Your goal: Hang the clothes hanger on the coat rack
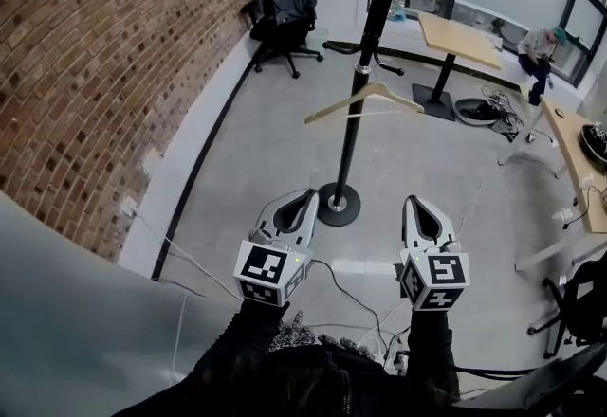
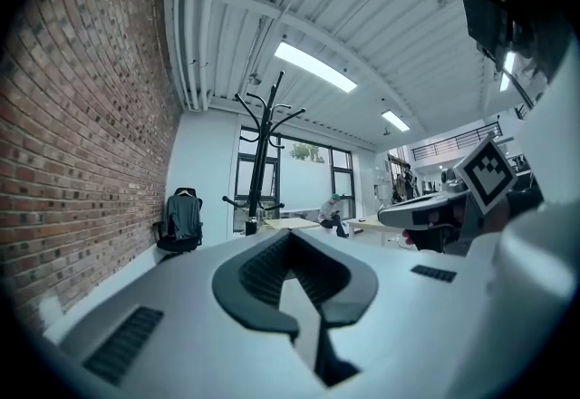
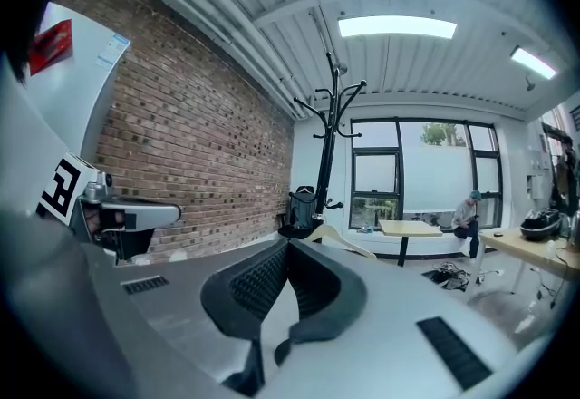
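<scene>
Hanger [image 1: 399,99] on rack [image 1: 352,138] — left gripper [image 1: 307,196], right gripper [image 1: 414,203] closed.

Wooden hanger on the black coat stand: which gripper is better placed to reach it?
Right, probably, but only just. Both are shut and empty. The right gripper has the hanger just past its jaws in its own view; the left gripper sees the coat rack but no clear hanger.

Brick wall [image 1: 90,74], grey floor [image 1: 266,145], office chair [image 1: 282,47], wooden desk [image 1: 462,39]
</scene>
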Available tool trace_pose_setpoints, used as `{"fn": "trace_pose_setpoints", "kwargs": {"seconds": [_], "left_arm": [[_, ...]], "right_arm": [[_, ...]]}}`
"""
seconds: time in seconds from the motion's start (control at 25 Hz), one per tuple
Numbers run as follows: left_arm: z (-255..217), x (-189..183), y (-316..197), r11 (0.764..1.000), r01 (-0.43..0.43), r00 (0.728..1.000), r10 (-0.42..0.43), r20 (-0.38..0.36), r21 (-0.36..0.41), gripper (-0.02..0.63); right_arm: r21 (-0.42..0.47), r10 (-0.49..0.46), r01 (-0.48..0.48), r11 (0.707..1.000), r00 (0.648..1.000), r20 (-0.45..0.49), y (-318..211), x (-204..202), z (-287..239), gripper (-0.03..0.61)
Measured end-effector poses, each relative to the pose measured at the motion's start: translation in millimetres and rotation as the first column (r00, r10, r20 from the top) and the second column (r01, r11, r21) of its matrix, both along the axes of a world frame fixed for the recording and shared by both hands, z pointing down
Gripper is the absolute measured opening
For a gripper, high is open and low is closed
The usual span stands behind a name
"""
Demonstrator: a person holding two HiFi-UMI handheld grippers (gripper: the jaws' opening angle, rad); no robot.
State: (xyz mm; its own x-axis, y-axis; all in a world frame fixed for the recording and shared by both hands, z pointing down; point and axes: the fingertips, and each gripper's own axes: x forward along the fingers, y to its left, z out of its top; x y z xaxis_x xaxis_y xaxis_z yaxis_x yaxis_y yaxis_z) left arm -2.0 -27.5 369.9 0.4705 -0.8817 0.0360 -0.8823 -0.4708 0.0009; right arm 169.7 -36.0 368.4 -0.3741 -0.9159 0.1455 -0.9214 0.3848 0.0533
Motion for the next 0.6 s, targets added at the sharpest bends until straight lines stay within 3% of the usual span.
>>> {"fn": "trace_pose_setpoints", "kwargs": {"seconds": [0.6], "left_arm": [[9.8,4.5,69.8,0.997,0.078,0.997,-0.078,0.009,-0.023,0.008]], "right_arm": [[-0.031,-0.111,0.109,0.994,0.991,-0.07,60.3,-5.6,14.1,0.009]]}}
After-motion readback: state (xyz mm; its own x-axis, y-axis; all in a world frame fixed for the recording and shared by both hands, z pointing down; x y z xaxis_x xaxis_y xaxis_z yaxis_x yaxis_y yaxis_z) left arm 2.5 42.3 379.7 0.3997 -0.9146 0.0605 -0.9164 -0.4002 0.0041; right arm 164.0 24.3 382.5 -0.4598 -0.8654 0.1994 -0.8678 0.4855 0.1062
